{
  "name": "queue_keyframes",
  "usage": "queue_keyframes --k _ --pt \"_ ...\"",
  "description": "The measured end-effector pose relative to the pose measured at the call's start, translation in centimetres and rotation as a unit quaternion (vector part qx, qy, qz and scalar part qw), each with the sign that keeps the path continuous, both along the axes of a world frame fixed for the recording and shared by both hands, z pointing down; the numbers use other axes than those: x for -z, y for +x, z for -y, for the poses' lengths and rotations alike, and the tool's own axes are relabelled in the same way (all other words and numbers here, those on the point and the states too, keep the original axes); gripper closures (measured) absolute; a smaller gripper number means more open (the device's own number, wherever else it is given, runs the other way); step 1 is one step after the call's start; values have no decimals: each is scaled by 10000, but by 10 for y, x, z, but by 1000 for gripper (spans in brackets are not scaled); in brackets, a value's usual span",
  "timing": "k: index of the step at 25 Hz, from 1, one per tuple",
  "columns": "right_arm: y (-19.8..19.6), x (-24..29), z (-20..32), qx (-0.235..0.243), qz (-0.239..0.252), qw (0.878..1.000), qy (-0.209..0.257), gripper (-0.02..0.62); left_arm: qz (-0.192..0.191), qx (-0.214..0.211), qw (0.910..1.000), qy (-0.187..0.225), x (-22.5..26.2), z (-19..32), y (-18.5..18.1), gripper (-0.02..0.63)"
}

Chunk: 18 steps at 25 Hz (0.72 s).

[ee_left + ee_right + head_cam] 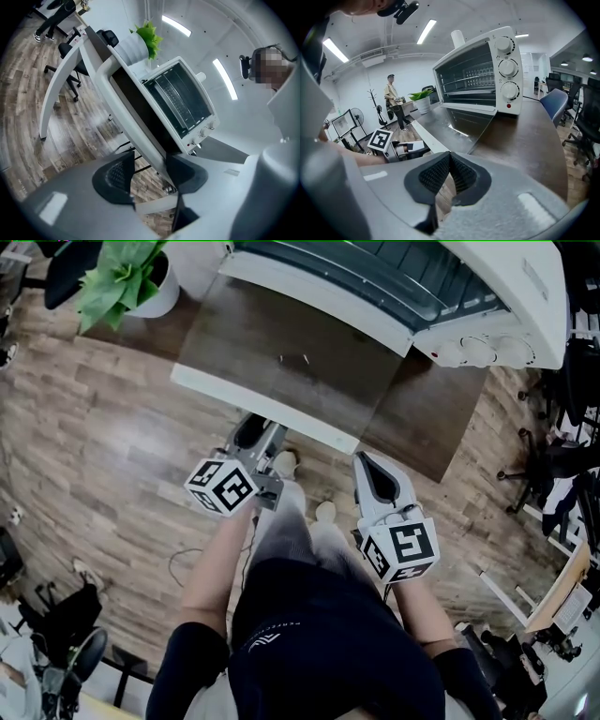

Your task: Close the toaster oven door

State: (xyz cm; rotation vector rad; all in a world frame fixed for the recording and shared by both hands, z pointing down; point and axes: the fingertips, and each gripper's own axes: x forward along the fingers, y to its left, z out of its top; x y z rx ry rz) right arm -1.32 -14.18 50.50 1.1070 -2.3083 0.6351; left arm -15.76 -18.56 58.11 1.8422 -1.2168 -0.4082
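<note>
Toaster oven door (281, 357) lies flat open over bench (441, 423) edge; left hand-held gripper (259, 433) jaws apart at its near rim, right hand-held gripper (367, 470) jaws together, empty.

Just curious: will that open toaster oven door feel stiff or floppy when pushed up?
Probably stiff: the door is a flat white-framed glass panel. It likely swings on its hinge at the oven; glass suggests gentle pushing.

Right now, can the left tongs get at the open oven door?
Probably yes. The left tongs are open and sit right at the front edge of the oven door, which lies flat and open. Nothing shows in the way between them.
</note>
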Motion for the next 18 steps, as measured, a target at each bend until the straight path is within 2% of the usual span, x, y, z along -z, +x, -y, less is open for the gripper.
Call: queue_keyframes --k 4,14,18 --pt "-1 3 -1 -32 0 10000 15 592 64 -182 9997 124 8 -1 4 443" --pt "1 10 -4 -130 15 9998 124 592 134 -294 9994 150 18 -2 4 434" --pt "-1 16 -6 -114 48 9997 207 592 51 -240 9995 178 21 -3 3 433"
